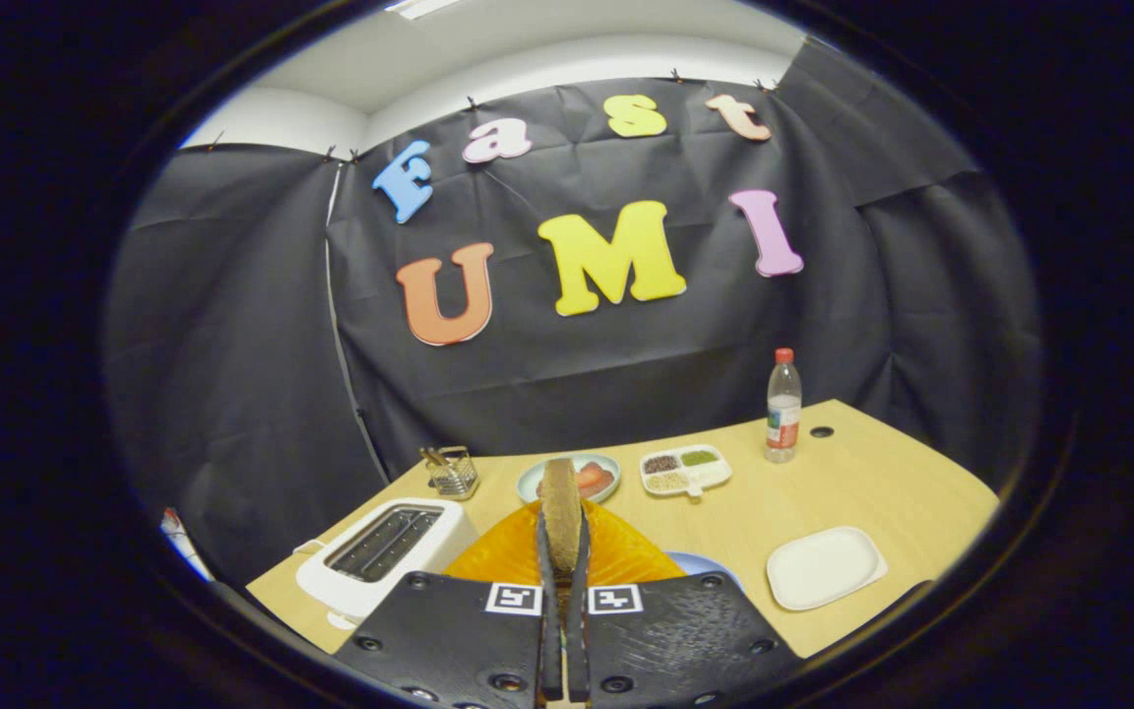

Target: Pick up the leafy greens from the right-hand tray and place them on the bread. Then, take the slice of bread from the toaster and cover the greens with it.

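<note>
Tongs [563, 551] clamped on the upright bread slice [560, 512], toaster [385, 551] empty. Keep it pinched, lower flat over that orange plate [626, 556], I'd guess.

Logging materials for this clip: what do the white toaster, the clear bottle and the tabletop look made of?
White toaster: glossy plastic shell, probably, with dark metal slots. Clear red-capped bottle: see-through plastic. Pale tabletop: matte wood-look laminate, likely. The gripper is shut on a brown bread slice.

Wood, plastic, cloth & bread

Table [823, 492] looks like smooth pale wood; toaster [385, 556] is shiny white plastic w/ metal slots. Bottle [784, 406] is clear plastic. Bread slice [560, 512], rough & crumbly, is squeezed by gripper [563, 551]. Wall cloth is matt.
</note>
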Tool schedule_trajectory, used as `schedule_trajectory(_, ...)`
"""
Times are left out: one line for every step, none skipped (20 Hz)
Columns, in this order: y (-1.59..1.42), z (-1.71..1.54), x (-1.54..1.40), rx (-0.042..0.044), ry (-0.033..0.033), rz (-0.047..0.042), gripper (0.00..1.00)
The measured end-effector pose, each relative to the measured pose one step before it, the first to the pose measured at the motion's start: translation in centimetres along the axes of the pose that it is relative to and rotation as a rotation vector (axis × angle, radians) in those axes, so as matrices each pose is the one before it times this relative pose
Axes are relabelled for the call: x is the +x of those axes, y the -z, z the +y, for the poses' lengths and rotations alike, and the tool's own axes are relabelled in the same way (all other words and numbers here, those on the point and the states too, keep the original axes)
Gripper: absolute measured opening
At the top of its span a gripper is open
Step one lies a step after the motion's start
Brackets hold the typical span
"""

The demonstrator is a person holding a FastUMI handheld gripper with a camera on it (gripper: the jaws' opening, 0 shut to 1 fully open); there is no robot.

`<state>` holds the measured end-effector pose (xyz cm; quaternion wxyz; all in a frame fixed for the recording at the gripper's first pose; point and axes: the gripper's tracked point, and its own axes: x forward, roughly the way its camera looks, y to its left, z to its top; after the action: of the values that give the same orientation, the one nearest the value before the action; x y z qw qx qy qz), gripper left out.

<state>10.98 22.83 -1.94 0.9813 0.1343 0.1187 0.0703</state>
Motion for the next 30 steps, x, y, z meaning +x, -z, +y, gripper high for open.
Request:
schedule_trajectory(0.616,-0.771,0.354,0.01854,-0.00047,0.0093,0.02)
schedule_trajectory(0.471,-0.741,0.506,0.01573,0.00403,0.0053,0.02)
schedule_trajectory(0.46,-0.429,0.402,0.01503,-0.00078,0.00293,0.02)
schedule_trajectory(0.685,-0.128,0.49,0.02324,-0.00593,0.00468,0.03)
schedule_trajectory(0.628,-0.043,0.383,0.02654,-0.01308,0.00644,0.03)
schedule_trajectory(0.661,0.0,0.453,0.02823,-0.00896,0.00683,0.03)
schedule_trajectory(0.703,-0.011,0.342,0.02673,-0.00784,0.0072,0.03)
schedule_trajectory(0.559,-0.272,0.424,0.01862,-0.00023,0.00644,0.03)
schedule_trajectory(0.587,-0.256,0.358,0.01828,0.00142,0.00515,0.02)
schedule_trajectory(0.48,-0.337,0.347,0.02265,0.00211,0.00552,0.02)
schedule_trajectory(0.325,-0.262,0.213,0.01948,0.00094,0.00471,0.02)
schedule_trajectory(0.229,-0.371,0.222,0.02111,0.0023,0.00321,0.02)
schedule_trajectory(0.141,-0.328,0.148,0.02254,-0.00114,0.00376,0.02)
schedule_trajectory(0.144,-0.329,0.164,0.02291,0.00034,0.0043,0.02)
schedule_trajectory(0.055,-0.407,0.135,0.01054,0.00451,0.00324,0.02)
schedule_trajectory(0.088,-0.594,0.111,0.0037,0.00824,0.00422,0.02)
schedule_trajectory(0.045,-0.55,0.001,0.00125,0.00687,0.00027,0.03)
schedule_trajectory(-0.019,-0.574,0.014,-0.00647,0.01161,0.0018,0.04)
schedule_trajectory(0.164,-0.746,0.137,-0.01327,0.01423,0.00485,0.05)
schedule_trajectory(0.104,-0.531,0.156,-0.0118,0.01354,0.00713,0.1)
schedule_trajectory(0.167,-0.915,0.113,-0.021,0.01972,0.01026,0.14)
schedule_trajectory(0.103,-0.701,0.003,-0.02521,0.01739,0.00814,0.15)
schedule_trajectory(-0.018,-0.635,-0.038,-0.02814,0.01664,0.00541,0.23)
schedule_trajectory(-0.095,-0.448,0.177,-0.02376,0.01002,0.00332,0.23)
schedule_trajectory(-0.019,-0.31,0.165,-0.01592,0.00559,0.00341,0.31)
schedule_trajectory(0.077,-0.349,0.038,-0.01234,0.01019,0.00474,0.32)
schedule_trajectory(0.255,-0.421,0.052,-0.01963,0.0147,0.01441,0.39)
schedule_trajectory(0.567,-0.2,0.236,-0.02031,0.00956,0.02477,0.45)
schedule_trajectory(0.733,-0.209,0.041,-0.02239,0.00877,0.03207,0.52)
schedule_trajectory(0.307,-0.078,0.057,-0.01837,-0.00074,0.02043,0.59)
